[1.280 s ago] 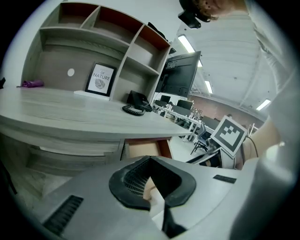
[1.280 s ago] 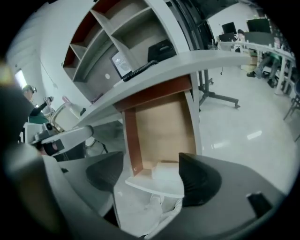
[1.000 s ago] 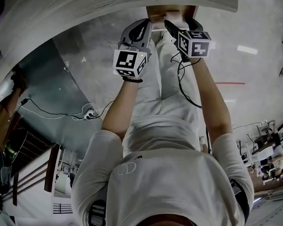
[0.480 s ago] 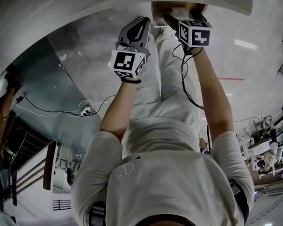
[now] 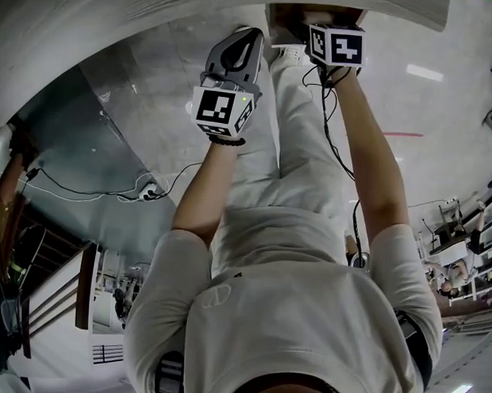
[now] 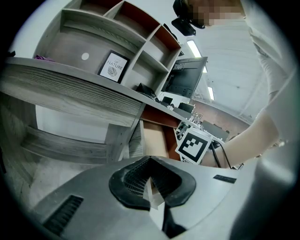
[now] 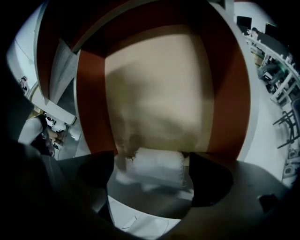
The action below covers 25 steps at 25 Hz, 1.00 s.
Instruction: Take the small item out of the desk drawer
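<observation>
The desk drawer (image 5: 288, 14) stands pulled out at the top of the head view, with a tan bottom (image 7: 159, 93) and red-brown walls. A small white soft packet (image 7: 152, 168) lies on the drawer bottom. My right gripper (image 7: 153, 174) points down into the drawer. Its jaws have just been opening and now stand wide, one on each side of the packet, without pressing on it. In the head view only its marker cube (image 5: 336, 45) shows clearly. My left gripper (image 5: 240, 41) hangs left of the drawer, shut on nothing; its pads (image 6: 129, 180) meet at the tips.
The grey desk top (image 6: 70, 89) carries a shelf unit with a framed card (image 6: 114, 65) and a monitor (image 6: 185, 77). A desk leg (image 6: 115, 140) stands left of the drawer. On the floor a power strip (image 5: 148, 197) lies with cables.
My right gripper has sunk deeper into the drawer, its cube now nearer the drawer's edge. The left gripper has shifted only slightly.
</observation>
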Tool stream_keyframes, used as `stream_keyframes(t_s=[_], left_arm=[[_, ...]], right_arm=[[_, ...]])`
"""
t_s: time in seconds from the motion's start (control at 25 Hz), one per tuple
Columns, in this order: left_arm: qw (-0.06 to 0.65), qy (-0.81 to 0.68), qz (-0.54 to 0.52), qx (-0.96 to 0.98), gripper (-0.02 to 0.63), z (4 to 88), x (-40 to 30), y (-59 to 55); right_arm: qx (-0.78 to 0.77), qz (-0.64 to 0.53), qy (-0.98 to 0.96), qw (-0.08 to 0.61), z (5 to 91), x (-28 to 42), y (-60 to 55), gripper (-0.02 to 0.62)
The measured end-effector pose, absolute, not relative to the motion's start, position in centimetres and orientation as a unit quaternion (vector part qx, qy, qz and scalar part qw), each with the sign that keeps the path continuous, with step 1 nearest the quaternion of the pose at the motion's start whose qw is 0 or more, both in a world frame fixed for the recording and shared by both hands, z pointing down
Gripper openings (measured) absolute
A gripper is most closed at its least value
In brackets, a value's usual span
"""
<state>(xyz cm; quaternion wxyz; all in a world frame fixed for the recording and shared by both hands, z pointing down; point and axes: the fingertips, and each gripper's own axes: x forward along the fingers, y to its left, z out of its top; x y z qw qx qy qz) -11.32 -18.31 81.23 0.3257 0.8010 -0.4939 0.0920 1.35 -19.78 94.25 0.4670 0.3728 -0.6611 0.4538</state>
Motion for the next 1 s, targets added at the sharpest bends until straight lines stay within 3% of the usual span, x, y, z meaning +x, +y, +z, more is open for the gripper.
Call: stream_keyframes(t_s=[0.2,0.32,0.36,0.48,0.6,1.0], left_arm=[[0.329,-0.496,0.092,0.798,0.0,81.7,-11.7,-18.5],[0.331,-0.497,0.094,0.797,0.0,82.1,-11.8,-18.6],[0.331,-0.497,0.095,0.797,0.0,82.0,-11.7,-18.7],[0.33,-0.496,0.098,0.797,0.0,81.8,-11.1,-19.3],[0.33,-0.496,0.102,0.797,0.0,81.7,-10.9,-19.5],[0.321,-0.5,0.107,0.797,0.0,80.2,-10.7,-19.2]], right_arm=[[0.366,0.447,-0.649,0.495,95.0,1.4,-19.5,0.488],[0.384,0.441,-0.64,0.499,95.2,2.2,-19.9,0.358],[0.387,0.441,-0.638,0.499,95.1,2.5,-20.1,0.341],[0.387,0.435,-0.633,0.511,95.0,3.3,-20.6,0.341],[0.391,0.424,-0.634,0.515,94.7,4.0,-20.9,0.293],[0.414,0.418,-0.67,0.451,91.8,3.7,-21.0,0.281]])
